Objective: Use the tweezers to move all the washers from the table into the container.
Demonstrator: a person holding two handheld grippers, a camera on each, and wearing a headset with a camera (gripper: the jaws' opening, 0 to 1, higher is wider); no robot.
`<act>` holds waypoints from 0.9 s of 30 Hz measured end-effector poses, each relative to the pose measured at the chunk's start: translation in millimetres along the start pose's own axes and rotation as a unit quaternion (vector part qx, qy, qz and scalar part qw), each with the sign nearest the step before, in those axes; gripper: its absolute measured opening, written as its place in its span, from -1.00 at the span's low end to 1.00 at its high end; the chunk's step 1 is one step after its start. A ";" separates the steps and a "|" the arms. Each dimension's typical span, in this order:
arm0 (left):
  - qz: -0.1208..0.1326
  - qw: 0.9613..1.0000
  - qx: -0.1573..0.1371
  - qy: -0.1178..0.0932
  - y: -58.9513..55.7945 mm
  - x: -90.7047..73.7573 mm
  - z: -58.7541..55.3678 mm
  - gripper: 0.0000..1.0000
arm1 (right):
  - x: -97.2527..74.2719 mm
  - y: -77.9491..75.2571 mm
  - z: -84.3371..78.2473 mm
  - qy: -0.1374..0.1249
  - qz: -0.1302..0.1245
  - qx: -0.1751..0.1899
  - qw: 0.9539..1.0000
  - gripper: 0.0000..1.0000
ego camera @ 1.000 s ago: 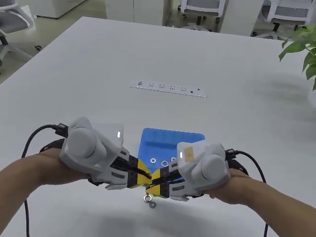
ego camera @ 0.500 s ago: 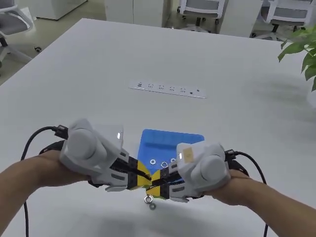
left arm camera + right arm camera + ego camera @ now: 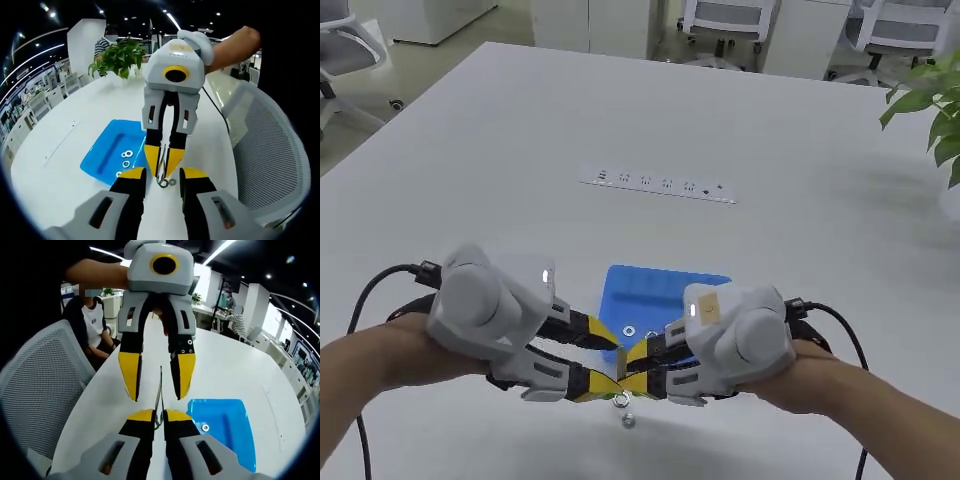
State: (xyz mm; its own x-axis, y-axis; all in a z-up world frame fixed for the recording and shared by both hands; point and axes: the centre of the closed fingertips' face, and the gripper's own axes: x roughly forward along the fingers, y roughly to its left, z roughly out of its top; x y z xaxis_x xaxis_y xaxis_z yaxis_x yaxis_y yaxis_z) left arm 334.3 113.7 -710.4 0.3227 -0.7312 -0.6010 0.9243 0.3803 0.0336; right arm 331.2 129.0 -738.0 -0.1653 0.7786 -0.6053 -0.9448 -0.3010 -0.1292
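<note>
Low in the head view my two grippers face each other, tip to tip. My right gripper point(image 3: 632, 366) point(image 3: 160, 416) is shut on thin metal tweezers point(image 3: 159, 390) point(image 3: 162, 167) that point down at the table. My left gripper point(image 3: 603, 362) point(image 3: 164, 175) stands open, one jaw on either side of the tweezers. Two washers point(image 3: 620, 400) point(image 3: 172, 182) lie on the white table just under the tweezer tips. Right behind them sits the blue container point(image 3: 665, 285) point(image 3: 107, 155) point(image 3: 227, 435), which holds several washers point(image 3: 126, 159) point(image 3: 205, 428).
A flush power strip point(image 3: 660, 184) is set into the table's middle. A green plant point(image 3: 930, 95) stands at the right edge. Office chairs point(image 3: 730, 15) line the far side, and a mesh chair point(image 3: 265, 150) is close behind me. A person sits behind in the right gripper view.
My left gripper has drawn back a little to the left and lower, and its jaws look wider apart. The right gripper keeps hold of the tweezers over the same washers.
</note>
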 end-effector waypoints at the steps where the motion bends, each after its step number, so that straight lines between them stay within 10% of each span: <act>1: 0.000 1.000 -0.004 0.000 -1.0 -0.7 -0.7 -0.33 | -0.7 0.0 0.8 -0.001 0.000 0.000 1.000 -0.84; 27: 0.028 0.992 -0.102 -0.065 -3.3 -15.4 3.5 0.58 | -34.3 -18.0 19.2 -0.011 -0.020 0.002 1.000 -0.84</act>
State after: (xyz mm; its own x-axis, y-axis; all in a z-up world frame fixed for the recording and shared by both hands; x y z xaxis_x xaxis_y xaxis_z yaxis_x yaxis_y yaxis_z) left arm 327.0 121.7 -698.5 0.4089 -0.7674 -0.4939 0.8474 0.5202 -0.1067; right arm 348.5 118.3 -699.8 -0.1335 0.8015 -0.5830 -0.9520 -0.2672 -0.1493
